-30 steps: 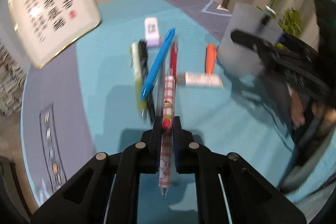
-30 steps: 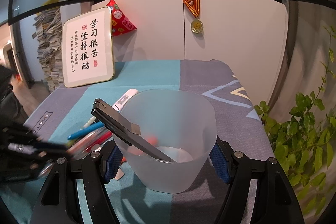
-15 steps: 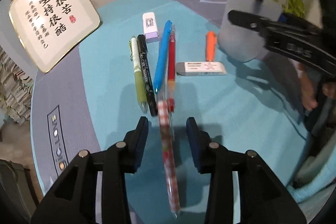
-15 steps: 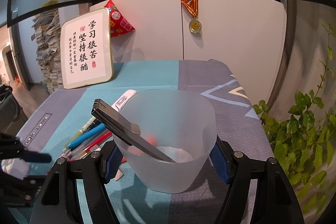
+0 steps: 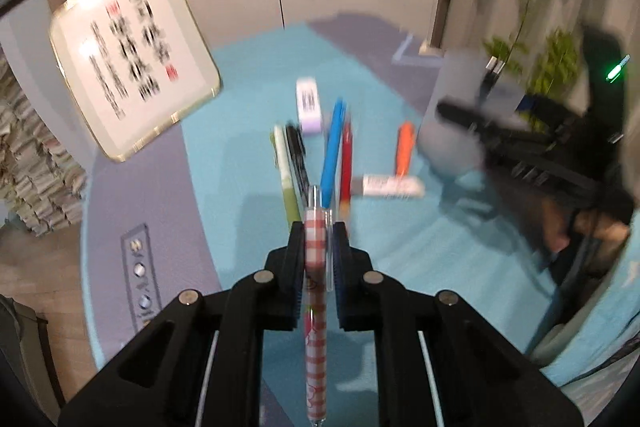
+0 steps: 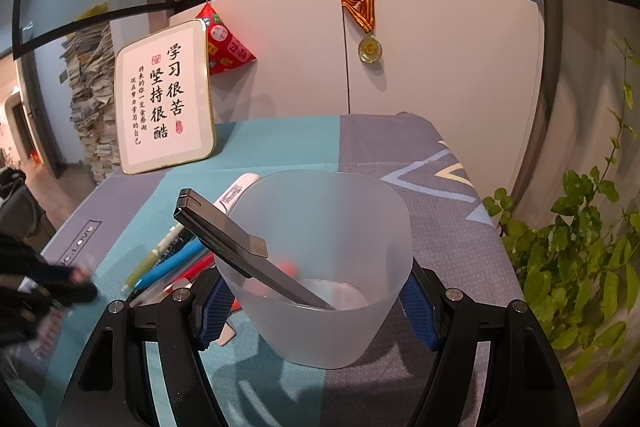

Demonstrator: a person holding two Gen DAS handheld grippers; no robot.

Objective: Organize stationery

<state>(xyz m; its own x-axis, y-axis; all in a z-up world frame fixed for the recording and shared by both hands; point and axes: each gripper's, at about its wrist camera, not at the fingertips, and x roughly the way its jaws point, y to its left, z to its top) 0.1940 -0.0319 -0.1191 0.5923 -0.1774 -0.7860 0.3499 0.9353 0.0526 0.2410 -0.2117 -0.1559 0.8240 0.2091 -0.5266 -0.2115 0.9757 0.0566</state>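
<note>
My left gripper [image 5: 318, 231] hangs above the teal tablecloth [image 5: 248, 115], its jaws closing tight on a red-and-white checked pen [image 5: 314, 327] that lies along the fingers. Below it on the cloth lie a green pen [image 5: 286, 179], a black pen [image 5: 298, 159], a blue pen [image 5: 333, 147], a red pen [image 5: 346, 163], an orange marker [image 5: 405, 147], a white eraser [image 5: 388, 185] and a purple-and-white eraser [image 5: 308, 103]. My right gripper [image 6: 314, 309] is shut on a frosted plastic cup [image 6: 360, 219] with a black flat tool [image 6: 224, 231] leaning inside.
A framed calligraphy board [image 6: 164, 99] leans at the back left of the table. White cabinet doors with a hanging medal [image 6: 370, 47] stand behind the table. A leafy plant [image 6: 580, 267] grows off the right edge. Stacked papers [image 6: 90, 99] rise beyond the left side.
The left jaws opened around the checked pen half a second ago, then shut on it again. The left gripper has risen with the pen. The right gripper and cup have not moved.
</note>
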